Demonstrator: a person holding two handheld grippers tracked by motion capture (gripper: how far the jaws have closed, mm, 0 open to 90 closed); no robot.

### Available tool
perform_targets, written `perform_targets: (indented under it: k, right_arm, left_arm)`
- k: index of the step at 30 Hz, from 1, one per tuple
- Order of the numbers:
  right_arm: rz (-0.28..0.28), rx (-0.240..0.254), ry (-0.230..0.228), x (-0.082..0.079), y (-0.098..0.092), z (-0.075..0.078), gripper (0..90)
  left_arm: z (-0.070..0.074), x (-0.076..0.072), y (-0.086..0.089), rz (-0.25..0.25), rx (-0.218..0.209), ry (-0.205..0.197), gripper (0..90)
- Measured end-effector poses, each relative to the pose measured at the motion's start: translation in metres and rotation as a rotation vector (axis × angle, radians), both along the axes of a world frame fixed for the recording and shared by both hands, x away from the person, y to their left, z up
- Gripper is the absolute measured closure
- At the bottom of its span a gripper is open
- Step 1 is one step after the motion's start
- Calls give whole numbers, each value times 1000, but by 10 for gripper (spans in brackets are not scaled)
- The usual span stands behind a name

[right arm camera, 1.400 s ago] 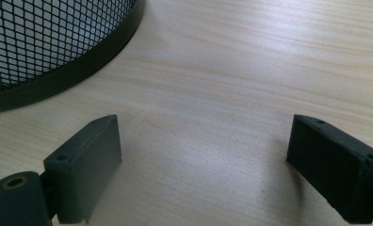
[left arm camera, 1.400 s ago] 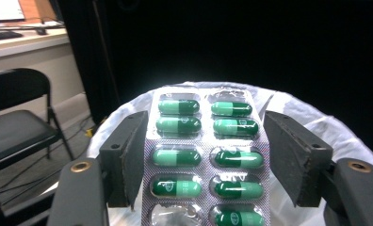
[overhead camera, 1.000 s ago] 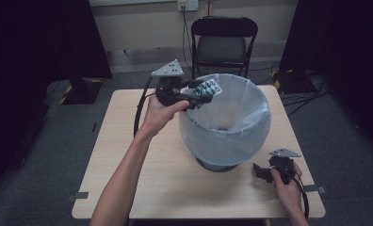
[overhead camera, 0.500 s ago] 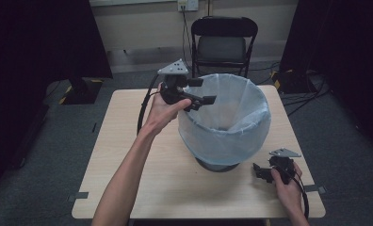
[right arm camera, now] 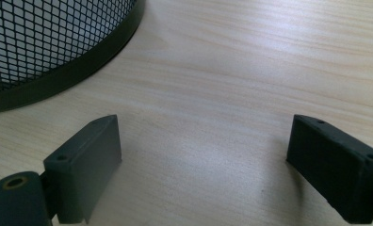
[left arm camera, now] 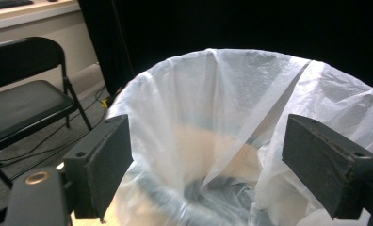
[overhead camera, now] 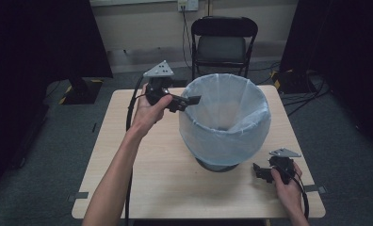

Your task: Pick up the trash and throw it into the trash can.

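A black mesh bin lined with a white bag (overhead camera: pixel 224 117) stands at the middle of the wooden table (overhead camera: pixel 142 179). A hand holds my left gripper (overhead camera: pixel 188 102) level at the bin's left rim, pointing into it. Its jaws have just been opening, and nothing is between them. In the left gripper view, the left gripper (left arm camera: pixel 208 174) is open and looks down into the white bag (left arm camera: pixel 213 103). My right gripper (overhead camera: pixel 257 172) rests low on the table at the front right, near the bin's base. The right gripper (right arm camera: pixel 203 165) is open over bare wood beside the mesh base (right arm camera: pixel 43 47).
A black folding chair (overhead camera: pixel 224 44) stands behind the table's far edge. The left gripper's cable (overhead camera: pixel 128 113) loops down over the table's left side. Dark curtains flank the room, and a cable runs over the floor at the right.
A second ago the left gripper held a small patterned thing over the bin's rim. Its jaws then opened and the thing is gone from them. The hand has drawn back slightly to the left.
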State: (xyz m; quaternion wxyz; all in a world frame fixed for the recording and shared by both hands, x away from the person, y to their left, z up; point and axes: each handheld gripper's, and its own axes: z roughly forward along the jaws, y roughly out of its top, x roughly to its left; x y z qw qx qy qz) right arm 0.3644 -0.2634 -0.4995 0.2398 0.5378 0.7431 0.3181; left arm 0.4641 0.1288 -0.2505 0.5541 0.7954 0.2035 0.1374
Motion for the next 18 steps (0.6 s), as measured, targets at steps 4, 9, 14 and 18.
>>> perform_targets:
  k: [4,9,14,18]
  right_arm:
    - [-1,0,-1,0,0,0,96]
    - [0,0,0,0,0,0,96]
    - [0,0,0,0,0,0,96]
    - [0,0,0,0,0,0,96]
  left_arm:
    - [-2,-1,18,32,-22,-1,163]
    - [-11,-2,45,72,-34,13,169]
    - [-18,-5,65,119,-35,7,176]
    - [-27,-9,79,145,-22,10,177]
